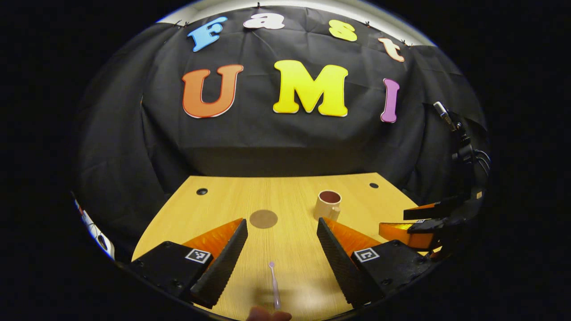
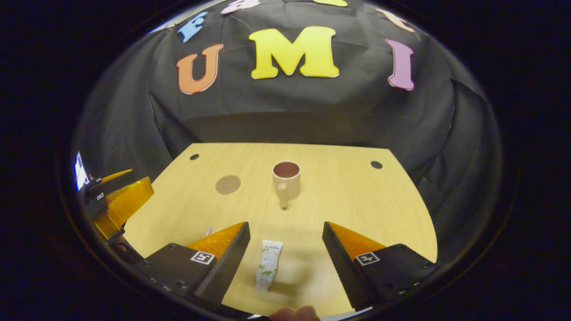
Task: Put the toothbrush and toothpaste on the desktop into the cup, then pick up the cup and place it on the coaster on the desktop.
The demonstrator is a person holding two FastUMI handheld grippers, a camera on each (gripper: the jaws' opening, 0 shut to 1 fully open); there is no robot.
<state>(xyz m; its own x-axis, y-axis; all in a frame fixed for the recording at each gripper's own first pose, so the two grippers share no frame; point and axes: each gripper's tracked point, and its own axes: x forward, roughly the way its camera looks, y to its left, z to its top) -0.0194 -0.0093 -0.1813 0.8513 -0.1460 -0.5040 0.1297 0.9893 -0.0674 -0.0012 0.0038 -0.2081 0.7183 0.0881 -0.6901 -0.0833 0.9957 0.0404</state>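
Observation:
A thin pale toothbrush (image 1: 274, 285) lies on the wooden desktop (image 1: 290, 200) between the spread fingers of my left gripper (image 1: 282, 229), which is open above it. The beige cup (image 1: 328, 204) stands upright to the right, and the round brown coaster (image 1: 263, 219) lies flat ahead. In the right gripper view a white toothpaste tube (image 2: 269, 264) lies between the fingers of my open right gripper (image 2: 285, 232). The cup (image 2: 286, 179) stands ahead with its handle toward me, and the coaster (image 2: 228, 184) lies to its left. The toothbrush tip (image 2: 208, 230) peeks out beside the left finger.
The right gripper (image 1: 417, 225) shows at the right edge of the left gripper view, and the left gripper (image 2: 118, 196) at the left edge of the right gripper view. Two dark holes (image 2: 194, 157) (image 2: 376, 164) mark the desktop's far corners. Black cloth walls the back.

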